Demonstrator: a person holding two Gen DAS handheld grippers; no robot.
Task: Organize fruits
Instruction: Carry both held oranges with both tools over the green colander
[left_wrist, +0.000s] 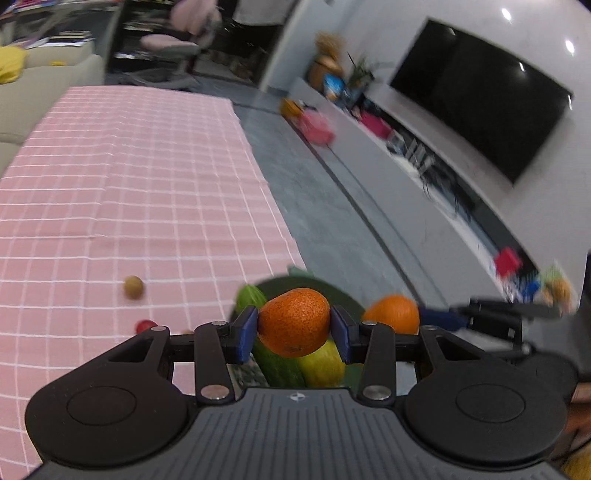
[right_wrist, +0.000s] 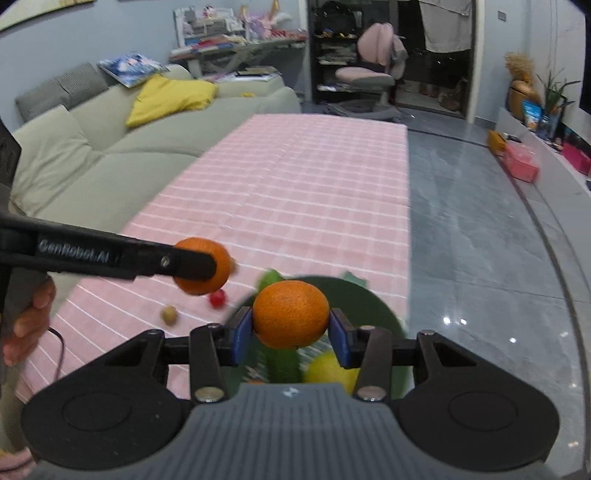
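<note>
My left gripper is shut on an orange mandarin, held above a dark green bowl near the table's right edge. My right gripper is shut on a second mandarin, above the same bowl. The bowl holds a cucumber and a yellow-green fruit. In the left wrist view the right gripper's mandarin shows to the right. In the right wrist view the left gripper's mandarin shows to the left. A small brown fruit and a small red fruit lie on the cloth.
The table has a pink checked cloth. A pale sofa with a yellow cushion runs along its left side. Grey floor lies right of the table, with a TV unit beyond.
</note>
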